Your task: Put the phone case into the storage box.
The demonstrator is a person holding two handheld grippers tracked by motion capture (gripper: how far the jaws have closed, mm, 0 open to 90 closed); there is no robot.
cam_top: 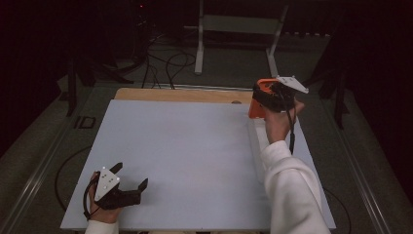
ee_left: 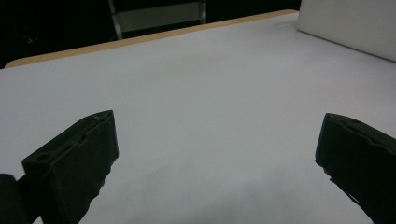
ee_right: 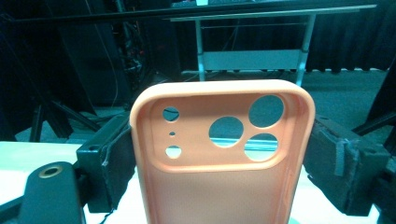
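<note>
Orange phone case (cam_top: 256,100) up at two o'clock on the table (cam_top: 195,146), held off the surface in the right gripper (cam_top: 265,100)! In the right gripper view the phone case (ee_right: 219,168) stands upright between the two black jaws, one pressed to each long edge, clamped tight on it. Its open inner side faces the camera, and the camera cut-outs sit at twelve o'clock: three large round holes on one side, three small ones on the other. Through those holes you catch the dark room beyond, with a metal stand (ee_right: 252,51) on the floor behind the table.

Down at seven o'clock, the left gripper (cam_top: 131,178) sits low over the pale tabletop, near the person's edge, well apart from the case. Its jaws are spread wide with bare table between them, and the left gripper view confirms it, gripper (ee_left: 215,154) holding nothing. Whether it rests on the surface or hangs just above it is hard to tell.

A white sleeve (cam_top: 292,195) runs up from five o'clock to the right hand (cam_top: 277,122).
</note>
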